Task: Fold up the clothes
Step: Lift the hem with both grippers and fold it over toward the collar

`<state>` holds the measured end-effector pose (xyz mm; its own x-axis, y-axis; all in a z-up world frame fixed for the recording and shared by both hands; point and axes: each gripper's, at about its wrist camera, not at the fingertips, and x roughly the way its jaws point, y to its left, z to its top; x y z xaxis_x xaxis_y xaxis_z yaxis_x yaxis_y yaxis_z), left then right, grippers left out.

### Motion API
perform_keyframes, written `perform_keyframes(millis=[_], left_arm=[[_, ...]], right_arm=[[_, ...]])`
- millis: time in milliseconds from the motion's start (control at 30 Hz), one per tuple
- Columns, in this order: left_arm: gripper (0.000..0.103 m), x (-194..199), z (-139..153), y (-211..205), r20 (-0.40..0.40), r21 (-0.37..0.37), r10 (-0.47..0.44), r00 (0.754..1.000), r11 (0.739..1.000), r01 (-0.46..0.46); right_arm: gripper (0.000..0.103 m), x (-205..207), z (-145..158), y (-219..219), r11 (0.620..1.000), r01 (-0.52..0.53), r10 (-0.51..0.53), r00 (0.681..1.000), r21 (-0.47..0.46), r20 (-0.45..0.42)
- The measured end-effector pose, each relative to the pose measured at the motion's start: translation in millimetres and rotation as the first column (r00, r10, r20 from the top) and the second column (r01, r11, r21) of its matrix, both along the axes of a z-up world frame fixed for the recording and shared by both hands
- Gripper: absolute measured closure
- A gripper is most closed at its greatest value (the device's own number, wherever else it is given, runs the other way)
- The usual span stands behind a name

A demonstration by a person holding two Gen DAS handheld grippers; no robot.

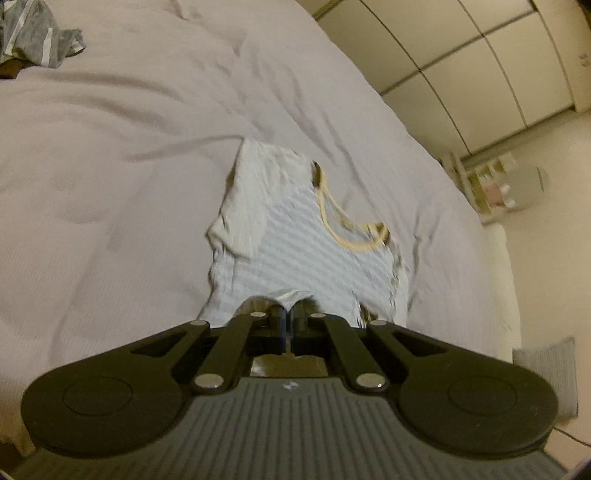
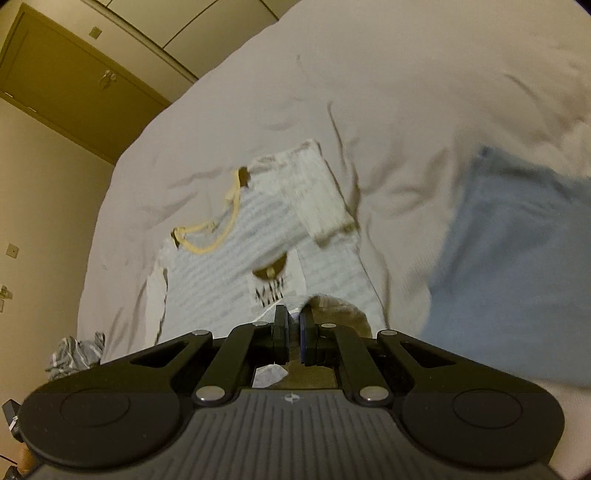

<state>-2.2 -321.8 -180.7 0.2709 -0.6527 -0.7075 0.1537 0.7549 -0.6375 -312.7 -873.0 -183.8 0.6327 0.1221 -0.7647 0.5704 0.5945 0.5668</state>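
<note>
Jaws of left gripper [image 1: 288, 317] pinched together on the near hem of the striped shirt [image 1: 291, 240]. Jaws of right gripper [image 2: 293, 325] narrow, clamped on the same hem, white fabric between them. Shirt lies on the bed [image 1: 110, 166], yellow-trimmed neckline [image 1: 343, 225] at the far end, one sleeve folded inward. Blue garment [image 2: 517, 266] beside it. Grey patterned garment [image 1: 33, 33] well apart.

Left gripper [image 1: 289, 314] and right gripper [image 2: 291, 317] both have jaws pinched nearly together on cloth.
</note>
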Motion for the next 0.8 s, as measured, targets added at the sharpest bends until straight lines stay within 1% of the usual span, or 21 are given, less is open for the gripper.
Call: perform_keyframes(millis=[133,367,600,800], left_arm=[[0.103,30.0,-4.9,-24.9,-0.023,0.032,0.023,0.999,0.999,-0.022],[0.103,86.9,-17.6,-66.6,-0.058,0.072,0.018,0.998,0.997,-0.013],[0.103,148.8,-43.8,-98.1,-0.106,0.079,-0.013,0.994,0.997,0.022],[0.103,195.4,-58.8,-116.8,-0.126,0.083,-0.053,0.991,0.995,0.064]], right_arm=[[0.097,43.2,-15.3,-30.2,1.0,-0.019,0.019,1.0,0.018,-0.009],[0.097,106.5,-30.4,-68.8,0.999,-0.047,0.047,0.998,0.003,-0.052],[0.097,149.1,-50.4,-86.7,1.0,-0.003,0.001,0.996,-0.017,-0.092],[0.097,183.6,-68.5,-93.3,0.999,0.024,-0.028,0.991,-0.026,-0.132]])
